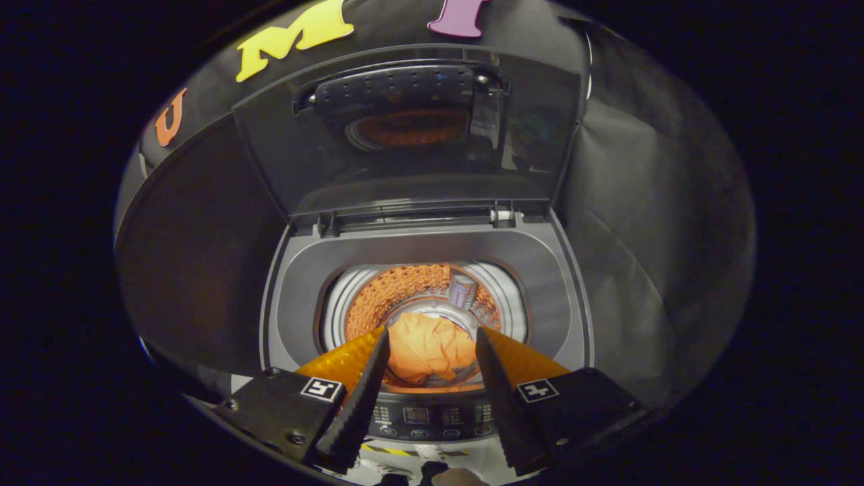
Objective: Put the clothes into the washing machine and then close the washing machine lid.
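Gripper (432,341) open above orange clothes (425,351) inside washing machine (553,270).

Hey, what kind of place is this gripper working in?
Probably a laundry setup inside a cloth-walled booth: a top-loading washing machine with its lid raised, orange clothes in the drum, seen between the open gripper fingers, and black cloth behind.
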Demonstrator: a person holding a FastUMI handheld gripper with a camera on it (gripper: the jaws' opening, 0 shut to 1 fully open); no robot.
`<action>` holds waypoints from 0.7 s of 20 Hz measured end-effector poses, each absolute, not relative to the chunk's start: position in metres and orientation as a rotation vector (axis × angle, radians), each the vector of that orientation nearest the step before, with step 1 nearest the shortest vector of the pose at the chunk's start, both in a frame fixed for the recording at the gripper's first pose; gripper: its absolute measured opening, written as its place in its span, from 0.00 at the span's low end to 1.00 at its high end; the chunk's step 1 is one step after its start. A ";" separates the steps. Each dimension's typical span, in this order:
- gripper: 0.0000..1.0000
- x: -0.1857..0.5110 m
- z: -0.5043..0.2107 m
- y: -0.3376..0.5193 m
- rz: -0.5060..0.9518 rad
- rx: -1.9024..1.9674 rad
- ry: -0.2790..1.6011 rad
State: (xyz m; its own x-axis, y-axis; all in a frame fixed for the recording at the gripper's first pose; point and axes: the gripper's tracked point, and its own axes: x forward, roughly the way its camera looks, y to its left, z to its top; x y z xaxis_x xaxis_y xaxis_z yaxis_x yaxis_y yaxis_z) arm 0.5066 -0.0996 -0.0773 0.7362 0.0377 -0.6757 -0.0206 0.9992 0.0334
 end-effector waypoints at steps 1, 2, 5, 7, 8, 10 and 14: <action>0.80 0.507 -0.072 -0.098 0.034 0.029 0.727; 0.80 0.507 -0.068 -0.099 0.034 0.027 0.715; 0.80 0.508 -0.057 -0.102 0.026 0.018 0.680; 0.80 0.509 -0.043 -0.103 0.025 0.020 0.643; 0.80 0.509 -0.037 -0.103 0.022 0.019 0.628; 0.80 0.510 -0.021 -0.100 0.028 0.016 0.586; 0.80 0.518 0.011 -0.100 0.032 0.003 0.497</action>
State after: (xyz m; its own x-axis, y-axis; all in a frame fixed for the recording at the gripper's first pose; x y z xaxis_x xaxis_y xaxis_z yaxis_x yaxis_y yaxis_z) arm 0.5177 -0.1000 0.0106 0.8785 0.0318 -0.4767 -0.0303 0.9995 0.0108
